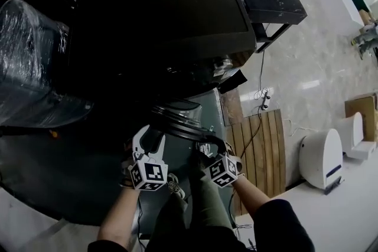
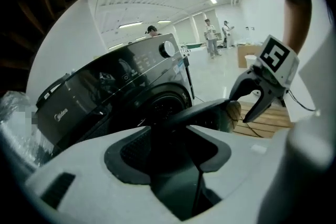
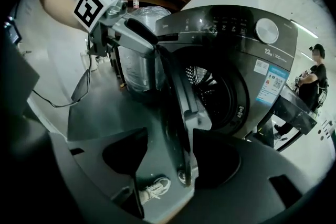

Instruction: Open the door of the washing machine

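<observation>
Grey, stiff, hinged washing machine door [image 3: 176,113], part-open; its rim, the likely hold, sits between parted fingers of left gripper [image 1: 152,137] and right gripper [image 1: 211,147].

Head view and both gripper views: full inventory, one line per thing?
washing machine: 1, dark grey, centre
door: 1, dark, swung open, edge between both grippers' jaws
plastic-wrapped bundle: 1, clear, left of the machine
wooden pallet: 1, brown, floor right of the machine
rounded unit: 1, white, floor far right
table: 1, black, upper right of head view
people: at least three, background of left gripper view
shoe: 1, white, wearer's, below the door
left gripper: 1, white jaws, open
right gripper: 1, black jaws, open
</observation>
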